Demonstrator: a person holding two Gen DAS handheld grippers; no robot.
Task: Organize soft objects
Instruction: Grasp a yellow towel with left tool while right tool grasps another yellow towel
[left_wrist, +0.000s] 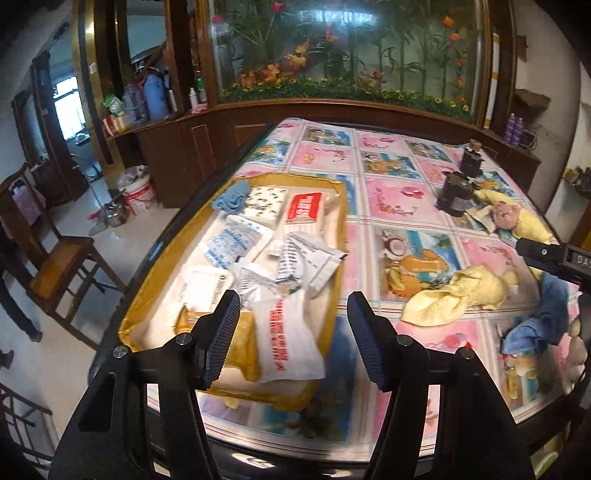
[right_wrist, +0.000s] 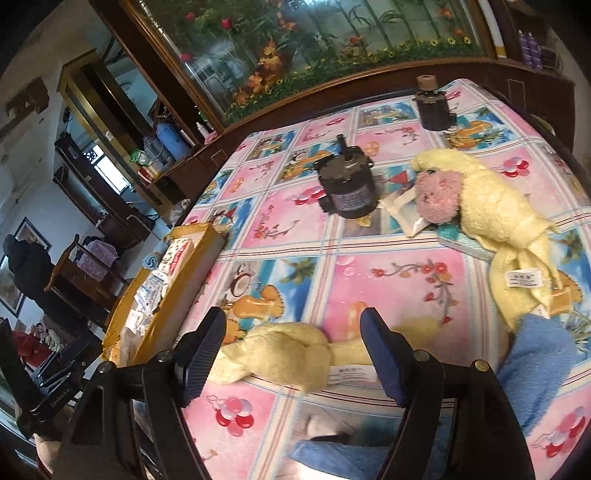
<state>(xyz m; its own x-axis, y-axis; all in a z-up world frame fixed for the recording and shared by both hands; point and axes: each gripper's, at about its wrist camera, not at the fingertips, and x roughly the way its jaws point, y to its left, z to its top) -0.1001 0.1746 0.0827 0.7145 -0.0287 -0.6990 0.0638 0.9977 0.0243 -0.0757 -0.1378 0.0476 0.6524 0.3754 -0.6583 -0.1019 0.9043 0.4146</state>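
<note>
With jaws spread and empty, the right hand-held gripper (right_wrist: 291, 354) hovers over a crumpled yellow towel (right_wrist: 280, 354) on the tabletop (right_wrist: 388, 280), seemingly mid-pickup; next it must descend, pinch, then carry it to the cardboard box (left_wrist: 334, 236), where the left hand-held gripper (left_wrist: 293, 339) waits, spread.

My left gripper (left_wrist: 291, 339) hovering with fingers (left_wrist: 221, 332) apart and empty over the tape-edged cardboard tray (left_wrist: 341, 206) of white packets (left_wrist: 288, 332), I see a yellow cloth (left_wrist: 454, 295) lying right of it on the table (left_wrist: 399, 199), blue cloth (left_wrist: 543, 321) beyond, two dark motors (left_wrist: 456, 194) farther back
</note>
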